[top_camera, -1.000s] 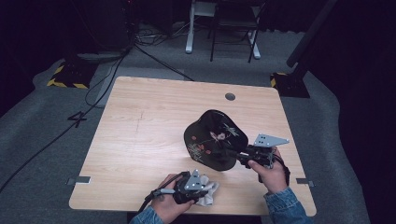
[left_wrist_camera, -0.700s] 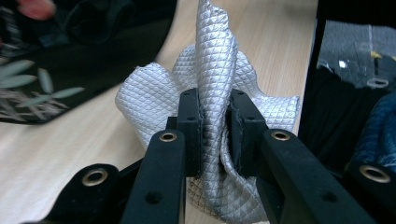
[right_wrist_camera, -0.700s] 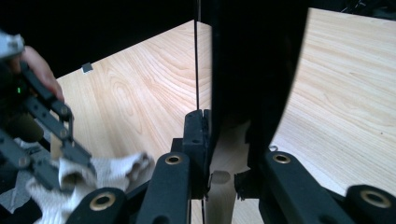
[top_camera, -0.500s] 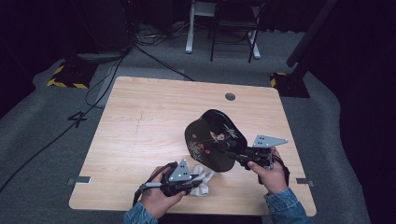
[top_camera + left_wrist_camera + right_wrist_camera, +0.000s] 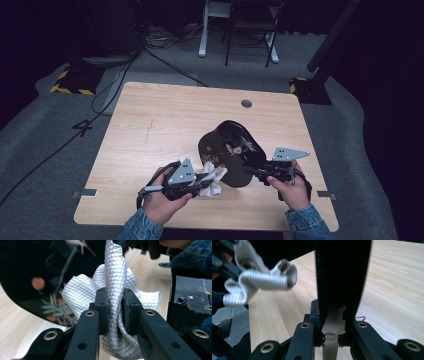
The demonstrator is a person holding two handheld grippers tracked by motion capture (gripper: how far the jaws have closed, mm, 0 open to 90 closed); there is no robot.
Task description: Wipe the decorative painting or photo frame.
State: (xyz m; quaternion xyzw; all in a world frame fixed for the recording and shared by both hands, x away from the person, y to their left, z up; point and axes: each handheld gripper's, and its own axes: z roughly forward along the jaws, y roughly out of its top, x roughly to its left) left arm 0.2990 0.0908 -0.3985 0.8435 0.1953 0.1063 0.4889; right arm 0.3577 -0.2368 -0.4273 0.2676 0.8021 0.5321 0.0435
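Left gripper (image 5: 207, 183) clamps the cloth (image 5: 117, 290); right gripper (image 5: 251, 171) clamps the plate (image 5: 231, 150) rim. Wipe gently, keeping the plate steady.

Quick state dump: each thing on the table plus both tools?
Left tool: shut on the white cloth.
White cloth: bunched, pinched between the pads, right at the plate's face.
Right tool: shut on the black plate's rim.
Black plate: tilted up off the table, floral pattern on its glossy face.
Table: light wood, grommet hole near the far edge.
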